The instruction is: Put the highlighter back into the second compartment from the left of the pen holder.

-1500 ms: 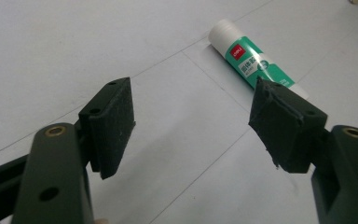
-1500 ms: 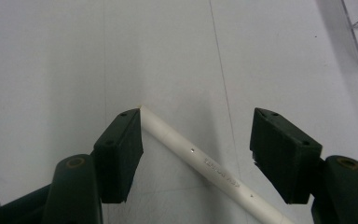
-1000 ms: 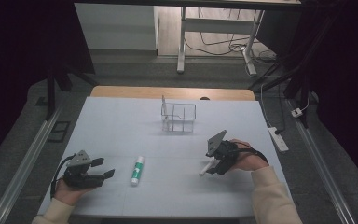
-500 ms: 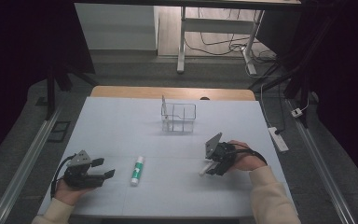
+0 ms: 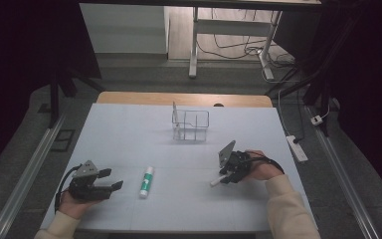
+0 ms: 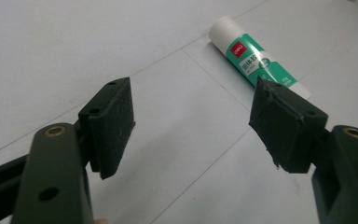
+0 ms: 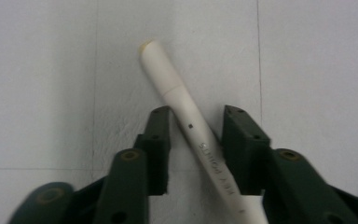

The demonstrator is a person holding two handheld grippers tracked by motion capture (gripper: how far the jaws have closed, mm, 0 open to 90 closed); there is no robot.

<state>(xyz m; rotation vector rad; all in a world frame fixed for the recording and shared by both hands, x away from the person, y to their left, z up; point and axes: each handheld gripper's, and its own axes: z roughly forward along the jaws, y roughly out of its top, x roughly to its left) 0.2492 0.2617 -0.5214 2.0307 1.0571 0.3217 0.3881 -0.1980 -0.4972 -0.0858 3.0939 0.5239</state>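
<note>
A white pen (image 7: 177, 98) lies on the pale table (image 5: 129, 129) at the front right, seen in the high view as a short white stick (image 5: 216, 180). My right gripper (image 7: 196, 116) straddles it, jaws narrowed with a thin gap on each side near the tips; from above the right gripper (image 5: 225, 177) tilts down over the pen. A green and white glue stick (image 5: 146, 181) lies front centre. My left gripper (image 5: 113, 179) rests to its left, open wide and empty. In the left gripper view the glue stick (image 6: 251, 58) lies just beyond the right jaw of the left gripper (image 6: 191, 126).
A small wire basket (image 5: 191, 124) stands mid-table toward the back, with a thin white upright piece at its left corner. A power strip (image 5: 297, 148) lies on the floor off the table's right edge. A desk frame and cables sit beyond the far edge.
The right gripper has shifted slightly down and toward the pen. The left gripper and the glue stick have stayed where they were.
</note>
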